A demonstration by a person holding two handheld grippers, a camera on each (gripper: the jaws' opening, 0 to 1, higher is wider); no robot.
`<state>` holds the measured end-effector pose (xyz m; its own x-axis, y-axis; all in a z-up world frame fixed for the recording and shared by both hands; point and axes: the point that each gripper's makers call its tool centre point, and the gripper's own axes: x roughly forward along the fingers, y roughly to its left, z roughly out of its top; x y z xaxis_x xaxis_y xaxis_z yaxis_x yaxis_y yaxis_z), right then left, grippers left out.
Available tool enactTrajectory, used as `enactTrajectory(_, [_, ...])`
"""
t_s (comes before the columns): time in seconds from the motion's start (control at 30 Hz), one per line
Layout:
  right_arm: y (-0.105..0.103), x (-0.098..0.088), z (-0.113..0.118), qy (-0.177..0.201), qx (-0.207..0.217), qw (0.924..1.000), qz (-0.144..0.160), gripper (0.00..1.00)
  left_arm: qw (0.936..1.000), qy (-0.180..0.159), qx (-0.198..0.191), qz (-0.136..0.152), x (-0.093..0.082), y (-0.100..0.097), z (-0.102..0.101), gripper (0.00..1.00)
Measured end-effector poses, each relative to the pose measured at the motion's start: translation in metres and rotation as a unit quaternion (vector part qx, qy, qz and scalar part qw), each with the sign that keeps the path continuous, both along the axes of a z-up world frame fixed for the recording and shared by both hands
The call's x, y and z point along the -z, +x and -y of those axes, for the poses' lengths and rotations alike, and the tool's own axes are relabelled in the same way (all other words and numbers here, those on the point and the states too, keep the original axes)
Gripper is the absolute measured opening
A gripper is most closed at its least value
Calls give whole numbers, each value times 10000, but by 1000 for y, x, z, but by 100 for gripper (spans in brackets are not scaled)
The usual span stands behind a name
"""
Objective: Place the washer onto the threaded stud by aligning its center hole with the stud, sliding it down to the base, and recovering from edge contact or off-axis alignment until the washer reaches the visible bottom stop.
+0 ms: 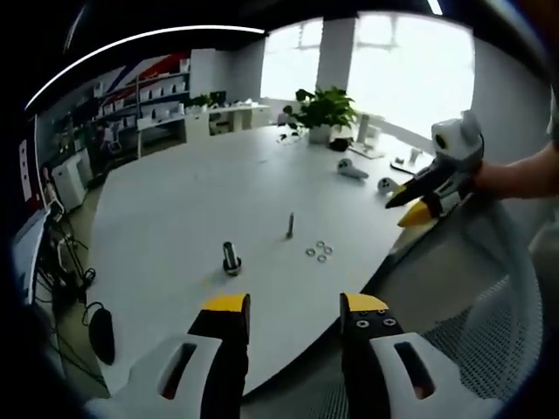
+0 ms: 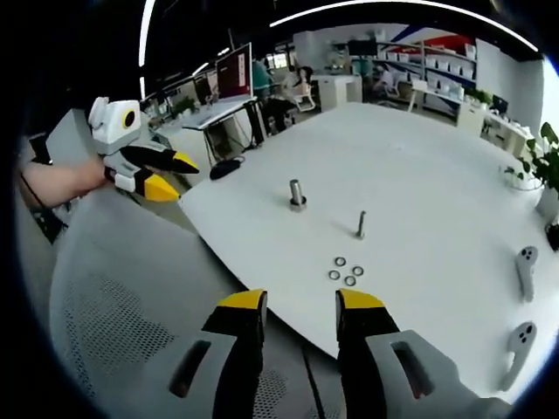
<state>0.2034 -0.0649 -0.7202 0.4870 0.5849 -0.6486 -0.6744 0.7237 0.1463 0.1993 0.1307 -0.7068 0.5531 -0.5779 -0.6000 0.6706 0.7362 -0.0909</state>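
Nothing is picked up yet: both tools, left (image 1: 295,316) and right (image 2: 300,307), hang spread and empty off the desk (image 2: 437,166) edge, so next one must reach the washers (image 2: 346,271) at frame centre, below the stud (image 2: 361,224).

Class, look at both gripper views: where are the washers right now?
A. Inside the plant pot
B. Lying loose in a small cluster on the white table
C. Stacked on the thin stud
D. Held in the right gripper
B: the washers lie flat in a small cluster on the white table, apart from the thin stud; the right gripper is open and empty.

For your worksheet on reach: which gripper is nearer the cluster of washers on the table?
Right, judging by apparent size. The right gripper hovers just off the table edge by the washers; the left gripper sits farther back.
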Motion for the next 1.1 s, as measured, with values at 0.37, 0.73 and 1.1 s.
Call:
enactTrajectory(0.37, [33,34,2,-723,-856,9937,40,33,9989,357,-256,-147,11,3,-13,38])
enactTrajectory(0.73, [53,98,3,-1173,-1722,9778,-216,33,9979,546,-336,-100,13,6,-20,33])
enactTrajectory(1.1, [67,123,-18,-1226,-2090,9694,-383,33,9968,664,-433,-129,16,6,-25,34])
